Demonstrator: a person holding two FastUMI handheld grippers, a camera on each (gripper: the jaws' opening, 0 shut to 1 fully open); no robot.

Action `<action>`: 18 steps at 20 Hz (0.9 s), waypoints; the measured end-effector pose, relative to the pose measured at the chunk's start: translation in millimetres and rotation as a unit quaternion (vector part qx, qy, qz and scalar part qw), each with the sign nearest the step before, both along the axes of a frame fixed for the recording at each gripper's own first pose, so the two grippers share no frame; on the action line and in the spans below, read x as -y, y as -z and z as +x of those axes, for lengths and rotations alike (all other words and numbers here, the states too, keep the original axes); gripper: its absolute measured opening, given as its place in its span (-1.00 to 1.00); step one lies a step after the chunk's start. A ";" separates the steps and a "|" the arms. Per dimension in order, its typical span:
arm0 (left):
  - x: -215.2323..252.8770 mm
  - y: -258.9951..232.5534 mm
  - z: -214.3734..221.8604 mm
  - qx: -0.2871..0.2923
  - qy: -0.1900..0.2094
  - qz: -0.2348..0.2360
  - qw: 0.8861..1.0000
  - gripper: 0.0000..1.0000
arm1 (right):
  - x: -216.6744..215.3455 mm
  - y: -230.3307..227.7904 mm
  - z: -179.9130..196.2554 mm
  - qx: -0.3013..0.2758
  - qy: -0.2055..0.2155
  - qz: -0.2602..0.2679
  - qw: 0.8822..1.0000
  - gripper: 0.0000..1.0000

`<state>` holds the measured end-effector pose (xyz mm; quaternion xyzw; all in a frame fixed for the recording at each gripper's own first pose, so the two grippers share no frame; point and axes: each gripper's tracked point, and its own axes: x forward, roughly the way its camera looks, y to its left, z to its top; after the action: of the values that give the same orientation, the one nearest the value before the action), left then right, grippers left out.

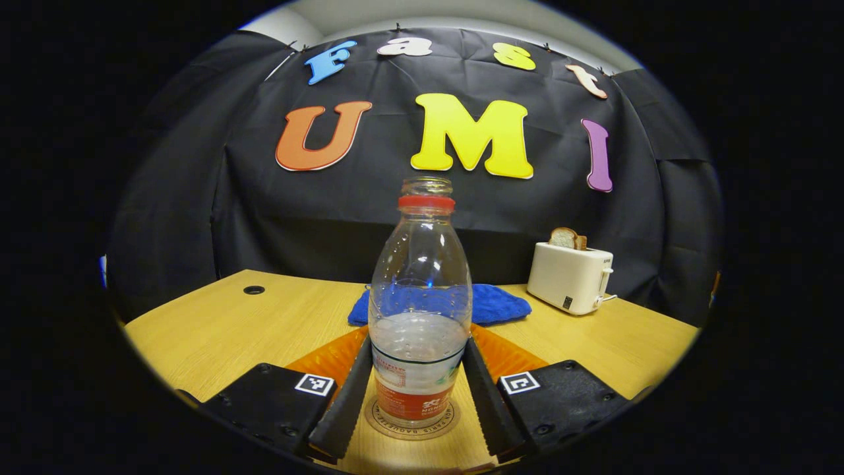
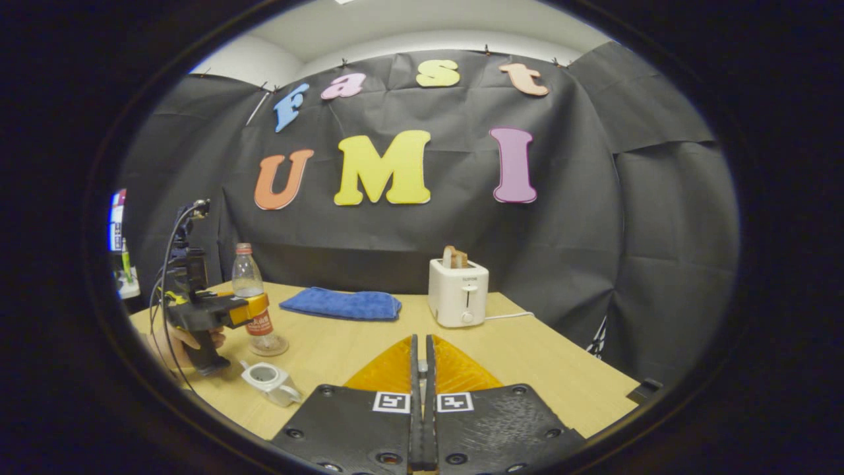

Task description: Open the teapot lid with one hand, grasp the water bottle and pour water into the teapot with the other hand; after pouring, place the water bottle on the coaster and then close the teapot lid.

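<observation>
**Bottle stands on coaster between left fingers**

The left gripper [image 1: 419, 389] brackets the water bottle [image 1: 420, 316], fingers at its sides; actual contact is unclear. The bottle rests upright on the coaster [image 1: 412, 425]. The right gripper [image 2: 420, 396] is closed, empty; the lidless teapot [image 2: 270, 381] lies forward-left of it.

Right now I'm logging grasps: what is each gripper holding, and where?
The left gripper brackets the water bottle at its lower body; firm contact cannot be told. The right gripper is shut on nothing.
</observation>
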<state>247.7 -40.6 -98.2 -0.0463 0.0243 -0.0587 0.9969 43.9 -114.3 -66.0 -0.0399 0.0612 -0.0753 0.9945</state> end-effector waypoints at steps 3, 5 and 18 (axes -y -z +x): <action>0.3 0.4 2.1 0.010 0.009 0.007 1.000 0.53 | -7.8 9.0 6.1 -0.009 -0.006 -0.021 1.000 -1.00; 1.9 0.4 3.3 0.012 0.014 0.002 1.000 0.53 | -13.9 15.5 9.1 -0.015 -0.011 -0.029 0.999 -0.98; 5.3 19.4 -6.4 -0.019 0.021 0.025 0.999 0.63 | -31.8 29.8 13.2 -0.035 -0.025 -0.048 0.998 -1.00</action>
<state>241.3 -45.9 -117.6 -0.0217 0.0458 -0.0784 0.9956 57.1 -82.5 -95.8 -0.0915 0.0911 -0.0522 0.9903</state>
